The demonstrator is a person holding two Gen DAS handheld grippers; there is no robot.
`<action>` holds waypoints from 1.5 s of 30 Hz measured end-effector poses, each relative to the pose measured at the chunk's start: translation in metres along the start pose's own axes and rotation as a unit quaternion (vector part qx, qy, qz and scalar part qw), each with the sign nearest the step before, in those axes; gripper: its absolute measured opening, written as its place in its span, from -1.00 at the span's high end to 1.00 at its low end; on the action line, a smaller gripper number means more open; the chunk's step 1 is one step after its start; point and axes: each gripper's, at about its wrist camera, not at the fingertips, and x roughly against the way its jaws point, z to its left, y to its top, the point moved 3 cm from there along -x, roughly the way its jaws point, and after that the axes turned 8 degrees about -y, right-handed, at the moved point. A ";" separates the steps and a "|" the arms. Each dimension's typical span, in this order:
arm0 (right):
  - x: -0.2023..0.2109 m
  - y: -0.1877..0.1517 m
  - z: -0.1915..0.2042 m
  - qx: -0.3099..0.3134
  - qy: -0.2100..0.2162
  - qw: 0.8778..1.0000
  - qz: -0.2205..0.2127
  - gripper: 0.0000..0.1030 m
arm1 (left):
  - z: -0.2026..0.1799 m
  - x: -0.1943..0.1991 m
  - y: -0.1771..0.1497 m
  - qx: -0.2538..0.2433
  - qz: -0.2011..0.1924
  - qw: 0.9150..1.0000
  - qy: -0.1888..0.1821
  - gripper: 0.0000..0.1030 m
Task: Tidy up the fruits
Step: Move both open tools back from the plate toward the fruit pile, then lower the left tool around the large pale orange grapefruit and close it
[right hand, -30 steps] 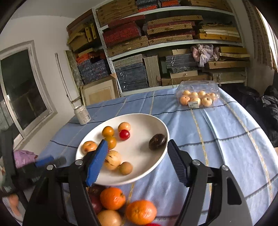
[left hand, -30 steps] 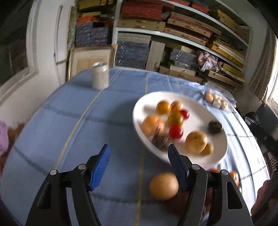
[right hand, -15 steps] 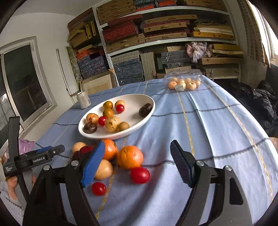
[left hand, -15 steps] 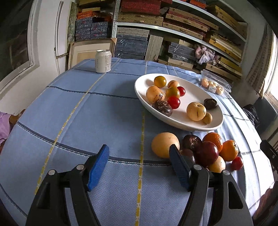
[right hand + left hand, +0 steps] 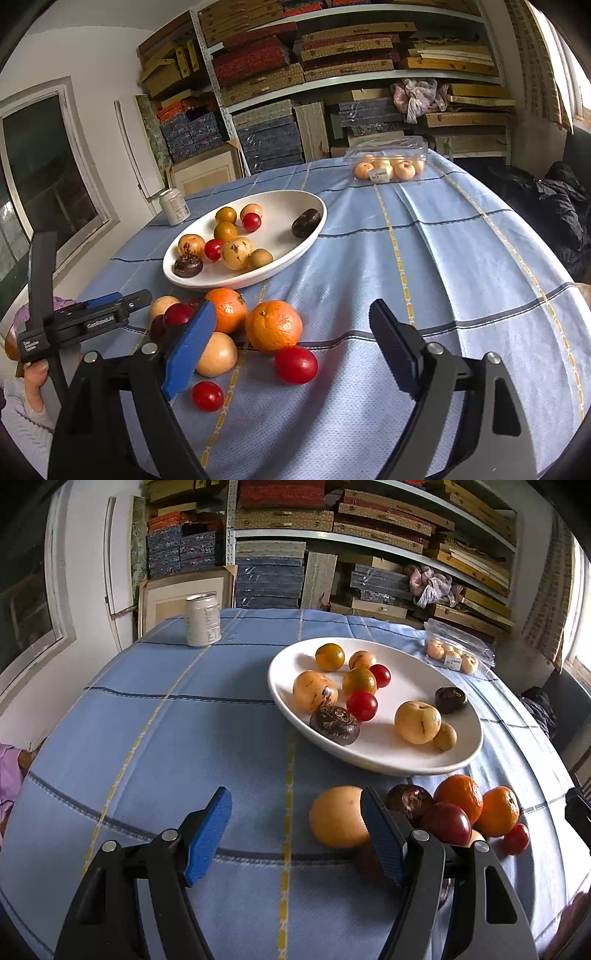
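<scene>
Both hand-held grippers [image 5: 295, 830] [image 5: 291, 347] wide open, holding nothing | loose fruit [image 5: 273, 325] near counter [image 5: 461, 258] front edge | a bump could roll it off

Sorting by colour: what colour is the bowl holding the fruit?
White bowl, clearest in the left wrist view.

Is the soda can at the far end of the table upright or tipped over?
Upright. The can stands on its base on the blue tablecloth, top rim facing up.

White oval plate [image 5: 314, 206] holding 9 small fruits, loose pile of oranges [image 5: 274, 325], tomatoes [image 5: 295, 364] just beside it
</scene>
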 end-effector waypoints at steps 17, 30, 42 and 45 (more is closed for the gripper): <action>-0.007 0.000 0.003 0.006 0.001 1.000 0.005 -0.63 | -0.019 -0.032 0.003 -0.047 0.031 0.998 0.011 -0.43; -0.009 0.000 0.006 0.004 0.001 1.000 0.006 -0.66 | -0.011 -0.040 0.003 -0.035 0.040 0.999 0.011 -0.68; -0.015 -0.001 -0.006 -0.013 -0.007 1.000 0.016 -0.67 | 0.022 -0.027 0.001 -0.002 0.037 0.998 0.051 -0.68; -0.016 -0.003 -0.007 -0.009 -0.009 1.000 0.023 -0.67 | 0.031 -0.023 0.001 0.017 0.039 0.998 0.044 -0.65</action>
